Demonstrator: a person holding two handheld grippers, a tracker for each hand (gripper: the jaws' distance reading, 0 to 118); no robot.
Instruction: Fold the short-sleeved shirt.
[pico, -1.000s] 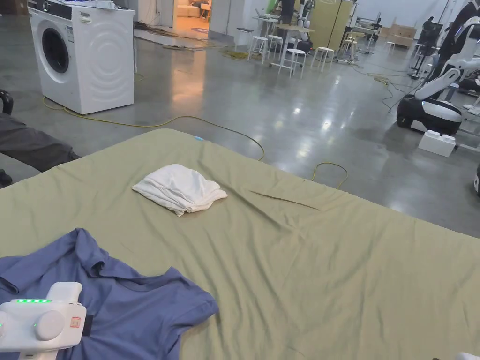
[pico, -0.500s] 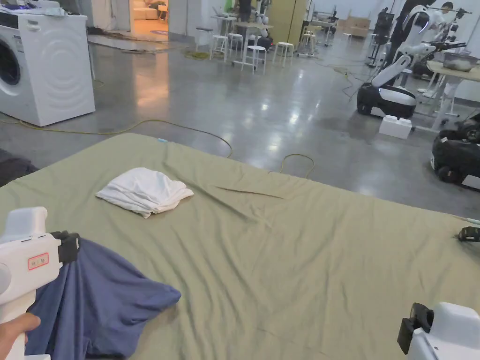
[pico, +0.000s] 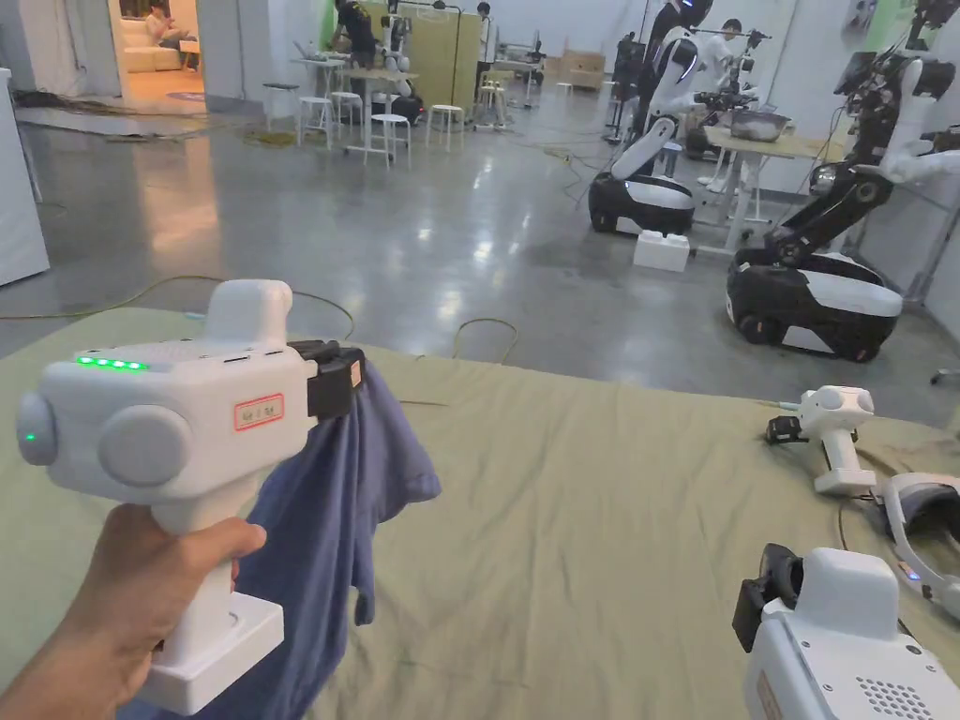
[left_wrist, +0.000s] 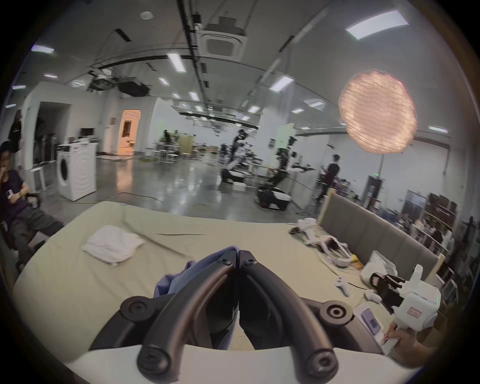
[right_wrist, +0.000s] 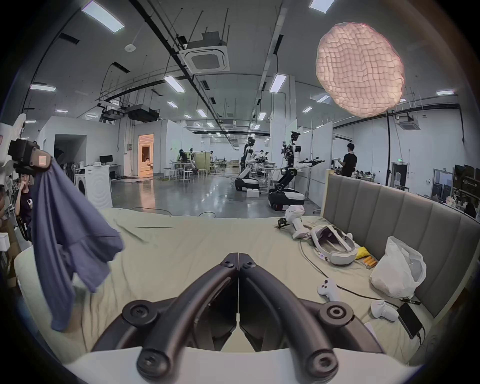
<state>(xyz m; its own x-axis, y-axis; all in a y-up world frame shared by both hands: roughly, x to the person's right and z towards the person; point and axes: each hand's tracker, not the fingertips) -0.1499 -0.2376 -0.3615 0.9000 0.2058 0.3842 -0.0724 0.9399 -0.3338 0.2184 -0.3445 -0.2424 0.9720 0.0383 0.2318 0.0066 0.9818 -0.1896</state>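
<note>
Head view: left tool (pico: 349, 380) clamped on crumpled blue cotton short-sleeved shirt (pico: 328, 525), dangling above olive-sheeted bed (pico: 600, 525). Right tool (right_wrist: 238, 256) jaws together, empty. Risk: single-point grip, shirt may land bunched.

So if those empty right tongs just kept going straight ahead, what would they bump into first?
Probably nothing soon. The right tongs are shut on nothing and point across the bare green sheet toward its far edge. The blue shirt hangs off to their left. Depth is hard to judge.

blue shirt (pico: 328, 506), olive sheet (pico: 600, 525), wht cloth (left_wrist: 113, 244)
</note>
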